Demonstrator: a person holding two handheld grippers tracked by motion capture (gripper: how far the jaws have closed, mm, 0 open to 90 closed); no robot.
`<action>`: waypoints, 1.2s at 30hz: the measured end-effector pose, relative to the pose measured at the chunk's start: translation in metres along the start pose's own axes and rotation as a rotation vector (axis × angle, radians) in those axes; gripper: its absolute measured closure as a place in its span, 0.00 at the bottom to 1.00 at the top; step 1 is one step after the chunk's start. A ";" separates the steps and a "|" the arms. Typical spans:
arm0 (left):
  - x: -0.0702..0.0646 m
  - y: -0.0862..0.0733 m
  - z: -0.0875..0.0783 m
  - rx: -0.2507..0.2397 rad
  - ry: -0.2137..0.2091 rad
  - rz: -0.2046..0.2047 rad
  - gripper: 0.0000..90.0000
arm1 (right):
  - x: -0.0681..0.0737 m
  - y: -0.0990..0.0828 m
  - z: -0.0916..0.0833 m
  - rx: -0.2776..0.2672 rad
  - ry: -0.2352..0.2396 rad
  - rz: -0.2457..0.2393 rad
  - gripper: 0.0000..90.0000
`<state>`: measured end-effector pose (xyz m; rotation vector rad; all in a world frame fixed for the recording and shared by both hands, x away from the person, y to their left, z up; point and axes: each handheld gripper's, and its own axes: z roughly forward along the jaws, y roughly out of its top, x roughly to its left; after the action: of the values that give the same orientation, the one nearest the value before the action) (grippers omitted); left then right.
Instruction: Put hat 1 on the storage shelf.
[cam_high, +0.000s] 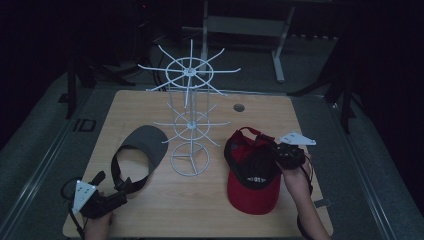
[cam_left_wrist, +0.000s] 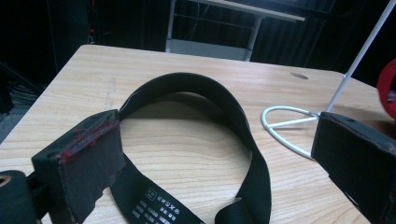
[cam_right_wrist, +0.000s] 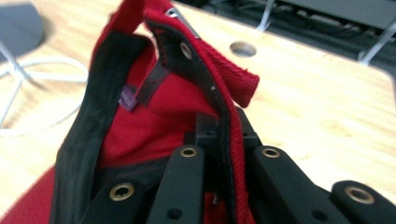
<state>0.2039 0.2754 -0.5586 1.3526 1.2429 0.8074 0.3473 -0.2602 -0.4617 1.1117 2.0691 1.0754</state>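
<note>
Right gripper (cam_high: 280, 154) has its jaws clamped on the red cap's (cam_high: 251, 175) rim — lift it clear toward the wire rack (cam_high: 190, 120). Left gripper (cam_high: 116, 192) jaws apart around the visor's (cam_high: 140, 155) band, not gripping.

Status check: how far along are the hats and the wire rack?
Done: nothing hung; the white wire rack carries no hat on its prongs. In hand: the right gripper is shut on the rim of the red cap. Left: the grey visor lies on the table, its black strap between the left gripper's open jaws, ungripped.
</note>
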 end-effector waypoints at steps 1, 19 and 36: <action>0.000 0.000 0.000 0.000 0.000 -0.001 0.03 | 0.000 0.002 -0.002 -0.008 -0.002 0.002 0.96; -0.004 0.004 -0.002 0.000 -0.003 0.007 0.03 | 0.000 0.036 -0.054 -0.145 -0.049 0.013 0.96; -0.055 0.043 -0.016 0.007 -0.240 0.080 0.03 | -0.002 0.058 -0.083 -0.204 -0.072 0.002 0.96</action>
<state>0.1860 0.2323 -0.5040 1.4662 1.0104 0.6729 0.3097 -0.2744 -0.3684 1.0348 1.8569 1.1996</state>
